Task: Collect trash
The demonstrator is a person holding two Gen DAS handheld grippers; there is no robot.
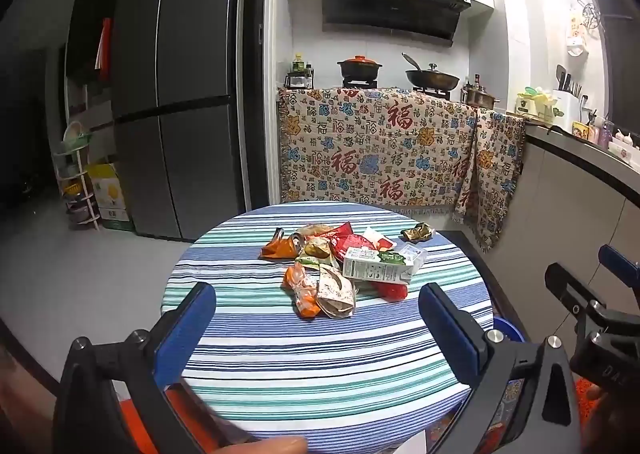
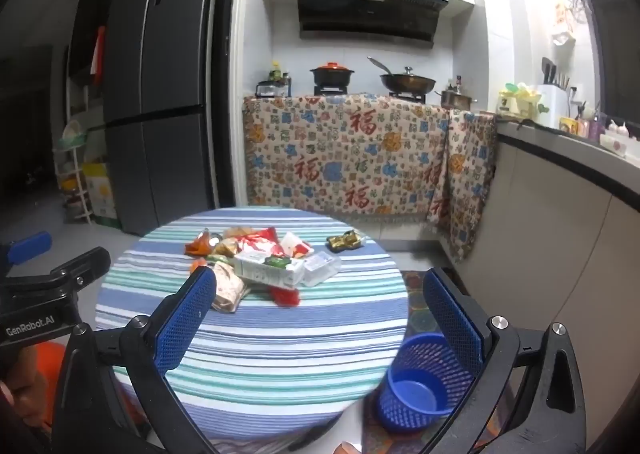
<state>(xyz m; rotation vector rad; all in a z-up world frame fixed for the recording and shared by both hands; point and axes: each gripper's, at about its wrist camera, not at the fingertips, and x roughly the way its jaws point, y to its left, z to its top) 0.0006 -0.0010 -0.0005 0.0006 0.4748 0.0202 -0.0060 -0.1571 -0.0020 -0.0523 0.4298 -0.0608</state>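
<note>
A heap of trash [image 1: 340,262] lies on a round table with a striped cloth [image 1: 312,366]: snack wrappers, a white and green carton [image 1: 376,268], a clear plastic box [image 2: 322,264], a red scrap [image 2: 286,296]. A gold wrapper [image 1: 418,232] lies apart at the far right. My left gripper [image 1: 316,306] hovers open above the near side, nothing between its blue pads. My right gripper [image 2: 320,294] is open too, short of the heap [image 2: 260,262]. A blue mesh bin [image 2: 424,378] stands on the floor right of the table.
Behind the table a patterned cloth [image 1: 380,149] drapes the stove counter with pots on top. A grey fridge [image 1: 176,93] stands at the left, a shelf rack [image 1: 78,181] beside it. A counter [image 2: 568,181] runs along the right. The right gripper's body [image 1: 592,314] shows at the left view's right edge.
</note>
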